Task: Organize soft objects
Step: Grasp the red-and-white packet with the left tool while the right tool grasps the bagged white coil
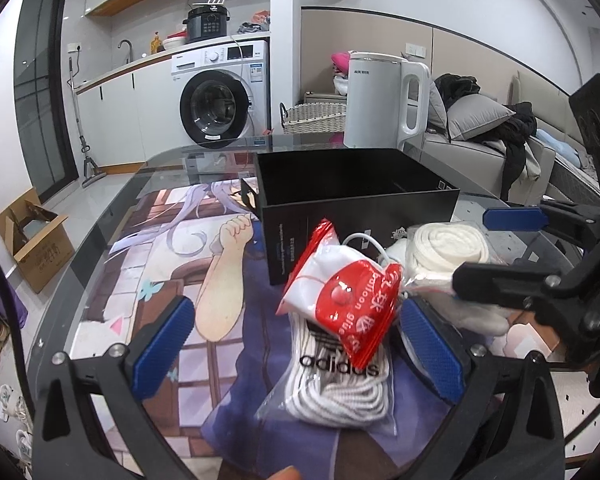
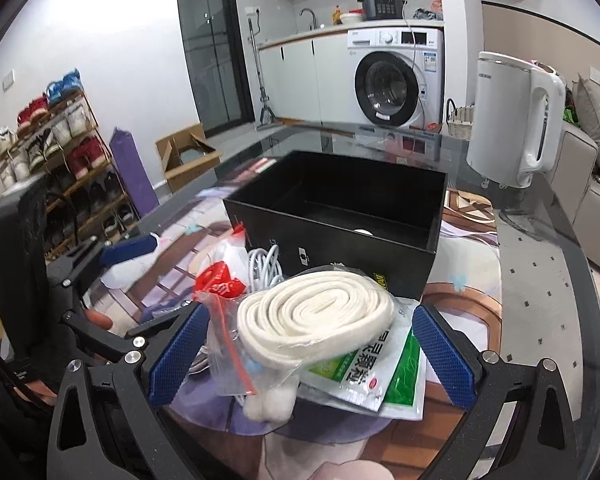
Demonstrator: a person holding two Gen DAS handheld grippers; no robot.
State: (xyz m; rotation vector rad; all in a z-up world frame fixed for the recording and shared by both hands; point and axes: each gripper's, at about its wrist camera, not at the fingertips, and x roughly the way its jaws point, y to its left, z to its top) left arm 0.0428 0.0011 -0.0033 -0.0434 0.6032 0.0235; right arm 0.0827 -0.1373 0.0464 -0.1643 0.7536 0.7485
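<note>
**Loose pile may snag beside the box**

Both grippers, left gripper point(image 1: 296, 344) and right gripper point(image 2: 312, 352), stand apart, holding nothing. At frame centre, the coiled white band point(image 2: 316, 316) overlaps slippery packets point(image 2: 364, 380) before the black box point(image 2: 340, 216); a grasp could drag neighbours along.

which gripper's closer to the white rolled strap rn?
Right. The right gripper has its open fingers on either side of the white rolled strap. The left gripper sits further left, around the adidas bag.
</note>
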